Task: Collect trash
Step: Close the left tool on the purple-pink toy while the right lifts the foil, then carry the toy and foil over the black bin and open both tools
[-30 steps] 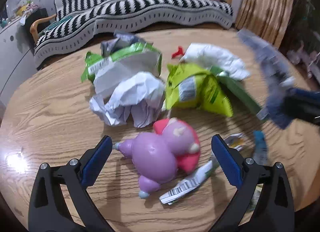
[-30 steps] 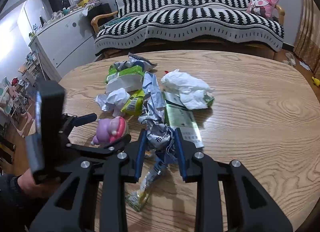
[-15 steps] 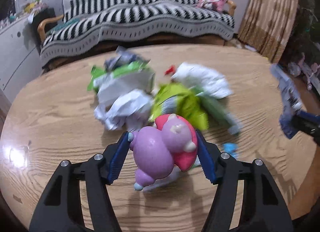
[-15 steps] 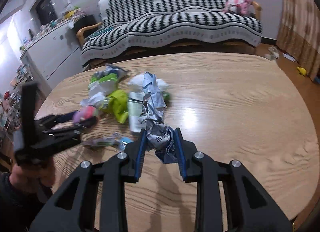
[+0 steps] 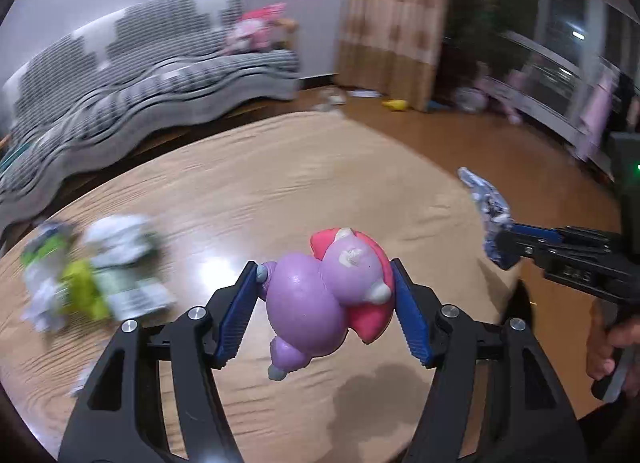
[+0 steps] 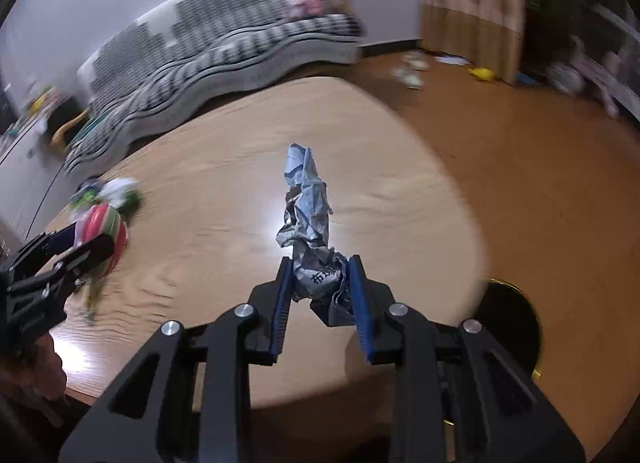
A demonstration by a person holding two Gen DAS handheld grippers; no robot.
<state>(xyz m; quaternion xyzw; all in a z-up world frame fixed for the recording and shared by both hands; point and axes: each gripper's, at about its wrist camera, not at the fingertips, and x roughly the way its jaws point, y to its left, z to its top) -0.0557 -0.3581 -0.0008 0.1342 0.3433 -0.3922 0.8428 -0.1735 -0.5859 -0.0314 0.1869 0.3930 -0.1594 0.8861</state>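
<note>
My left gripper (image 5: 326, 287) is shut on a purple and pink squishy toy (image 5: 320, 295) and holds it above the round wooden table (image 5: 280, 167). My right gripper (image 6: 320, 287) is shut on a crumpled silver-blue foil wrapper (image 6: 306, 215) that stands up between its blue pads, above the table's right part. The wrapper also shows at the right of the left wrist view (image 5: 490, 215). The toy shows at the left of the right wrist view (image 6: 105, 232). A blurred pile of green and white wrappers (image 5: 92, 283) lies on the table's left side.
A round dark bin with a gold rim (image 6: 510, 327) stands on the floor just past the table's right edge. A striped sofa (image 5: 132, 75) is behind the table. Curtains (image 5: 396, 19) and small items on the wooden floor (image 5: 394, 104) are at the back right.
Both grippers have swung right, away from the trash pile, which is now at the far left. The left gripper closed on the toy and lifted it. The right one still holds the wrapper.
</note>
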